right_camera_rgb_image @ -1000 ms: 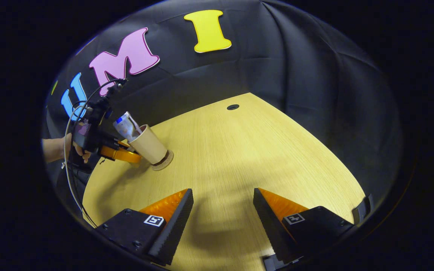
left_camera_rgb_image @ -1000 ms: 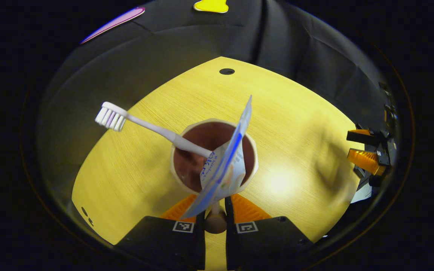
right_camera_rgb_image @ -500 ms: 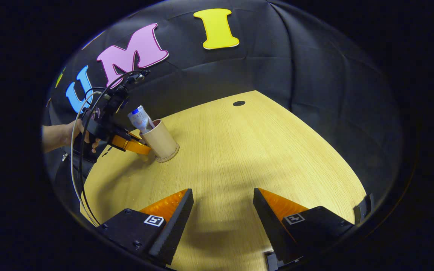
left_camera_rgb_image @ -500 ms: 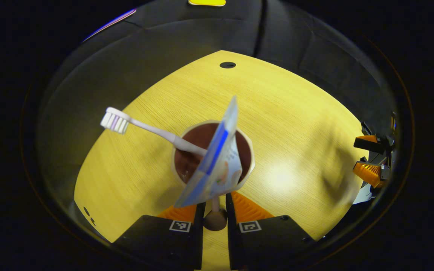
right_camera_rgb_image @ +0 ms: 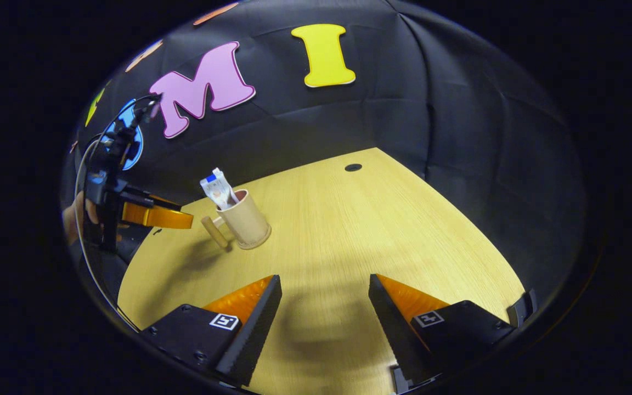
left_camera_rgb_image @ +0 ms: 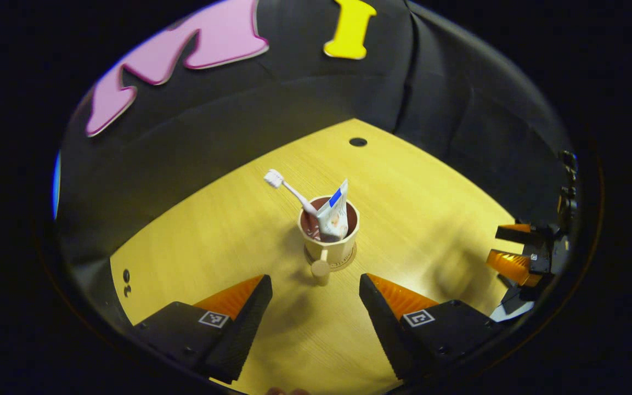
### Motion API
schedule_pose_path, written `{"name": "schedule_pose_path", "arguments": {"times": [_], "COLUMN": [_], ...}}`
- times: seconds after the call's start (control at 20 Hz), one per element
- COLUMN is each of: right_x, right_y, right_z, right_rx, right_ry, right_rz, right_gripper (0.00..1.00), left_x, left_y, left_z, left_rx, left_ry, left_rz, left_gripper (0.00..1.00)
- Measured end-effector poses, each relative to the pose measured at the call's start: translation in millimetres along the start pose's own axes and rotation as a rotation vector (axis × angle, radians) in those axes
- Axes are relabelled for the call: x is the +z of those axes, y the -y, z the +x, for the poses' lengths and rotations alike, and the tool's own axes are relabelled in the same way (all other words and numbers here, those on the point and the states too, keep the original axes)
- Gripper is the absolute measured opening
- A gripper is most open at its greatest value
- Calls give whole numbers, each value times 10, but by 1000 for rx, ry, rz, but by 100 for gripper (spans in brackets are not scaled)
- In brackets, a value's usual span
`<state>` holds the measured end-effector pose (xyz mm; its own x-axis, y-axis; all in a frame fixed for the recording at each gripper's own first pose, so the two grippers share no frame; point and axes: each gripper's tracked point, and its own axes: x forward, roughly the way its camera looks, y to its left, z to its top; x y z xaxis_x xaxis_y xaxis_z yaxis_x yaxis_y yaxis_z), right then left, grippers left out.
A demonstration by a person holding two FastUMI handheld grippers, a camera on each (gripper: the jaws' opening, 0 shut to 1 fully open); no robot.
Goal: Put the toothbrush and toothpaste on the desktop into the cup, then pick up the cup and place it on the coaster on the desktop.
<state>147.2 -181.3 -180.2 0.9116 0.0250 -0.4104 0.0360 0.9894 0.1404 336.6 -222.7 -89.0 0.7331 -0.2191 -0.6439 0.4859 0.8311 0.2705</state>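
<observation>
A beige cup (left_camera_rgb_image: 331, 245) stands upright on a round coaster (left_camera_rgb_image: 349, 260) on the wooden desktop. A white toothbrush (left_camera_rgb_image: 286, 186) leans out of it to the left, and a white-and-blue toothpaste tube (left_camera_rgb_image: 334, 213) stands in it. The cup's handle (left_camera_rgb_image: 320, 269) points toward my left gripper (left_camera_rgb_image: 315, 284), which is open and a short way back from it, touching nothing. In the right gripper view the cup (right_camera_rgb_image: 246, 221) with the toothpaste tube (right_camera_rgb_image: 216, 189) sits far left, the left gripper (right_camera_rgb_image: 154, 215) beside it. My right gripper (right_camera_rgb_image: 324, 282) is open over bare wood.
The desktop (right_camera_rgb_image: 349, 230) has a round cable hole (right_camera_rgb_image: 353, 167) near its far corner, and small holes (left_camera_rgb_image: 125, 276) near its left edge. Black cloth walls close in behind. A hand (right_camera_rgb_image: 72, 219) holds the left gripper. The right gripper (left_camera_rgb_image: 516, 249) hangs at the desk's right edge.
My left gripper has opened, let go of the cup's handle and pulled back. The cup now stands free on the coaster. The right gripper has barely moved.
</observation>
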Motion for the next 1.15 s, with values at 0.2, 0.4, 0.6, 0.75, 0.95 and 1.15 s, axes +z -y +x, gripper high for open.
{"name": "schedule_pose_path", "arguments": {"times": [0.2,0.4,0.6,0.75,0.95,1.15], "right_x": [224,432,534,469,271,71], "right_y": [-241,-591,-912,-1096,-1285,-1405], "right_z": [-231,-608,-1072,-1438,-1797,-2039], "right_rx": [19,52,63,64,72,69], "right_ry": [47,87,144,173,169,159], "right_rz": [-41,-79,-112,-128,-140,-142], "right_gripper": [98,98,98,98,98,98], "left_x": [-141,-372,-711,-1114,-1872,-2127], "left_y": [-110,-282,-289,-243,21,142], "left_z": [-653,-1422,-2206,-2567,-2767,-3038], "left_rx": [79,200,304,342,314,306], "left_ry": [167,344,480,524,462,491], "left_rz": [-176,-271,-296,-344,-366,-376], "left_gripper": [100,99,100,100,99,99]}}
